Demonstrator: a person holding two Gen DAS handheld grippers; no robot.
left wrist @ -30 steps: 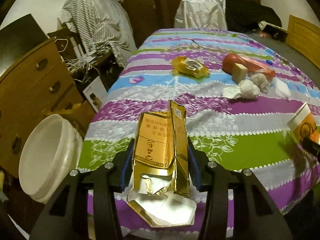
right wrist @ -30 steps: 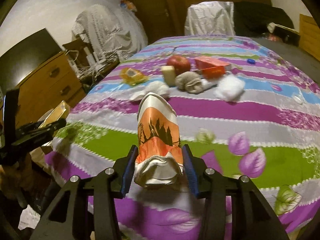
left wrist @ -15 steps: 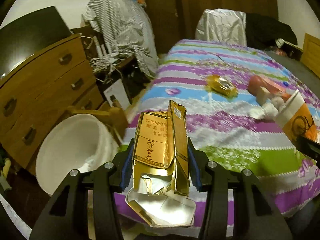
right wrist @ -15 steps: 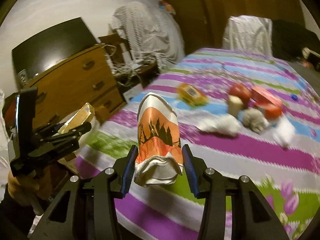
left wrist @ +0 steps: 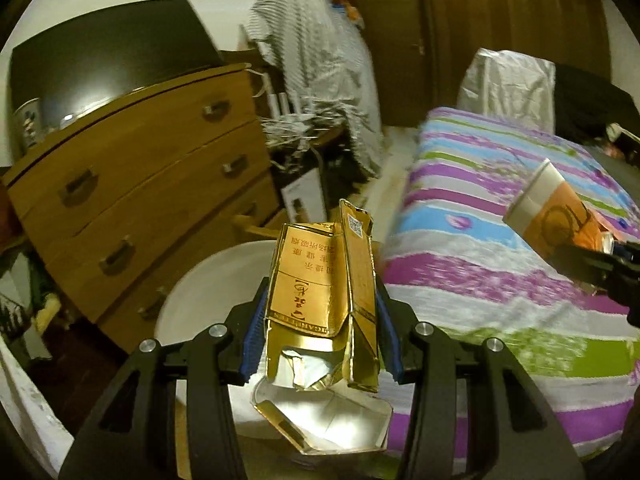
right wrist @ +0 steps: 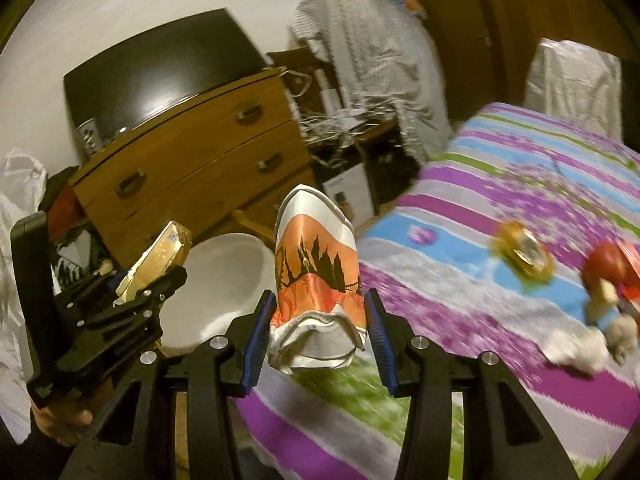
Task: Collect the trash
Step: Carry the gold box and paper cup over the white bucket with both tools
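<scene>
A bed with a striped purple, green and blue cover (left wrist: pixel 500 280) fills the right side of the room. Against the wall on the left stands a wooden chest of drawers (left wrist: pixel 140 184) with a dark flat screen (left wrist: pixel 108 64) on top. A striped cloth (left wrist: pixel 320 72) hangs over a cluttered stand beyond it, and a dark wooden door (left wrist: pixel 500 32) closes the far wall. On the floor between the chest and the bed sits a white bucket (right wrist: pixel 224 280), seen from above. Farther up the bed lie a yellow wrapper (right wrist: pixel 524 254), a red item (right wrist: pixel 608 268) and white crumpled tissue (right wrist: pixel 576 346), blurred.

The left gripper (left wrist: pixel 322 334) is clamped on a torn gold cigarette carton (left wrist: pixel 320 292), held over the bucket. The right gripper (right wrist: pixel 318 330) squeezes a crushed orange-and-white paper cup (right wrist: pixel 316 280), just beside the bucket at the bed's edge.
</scene>
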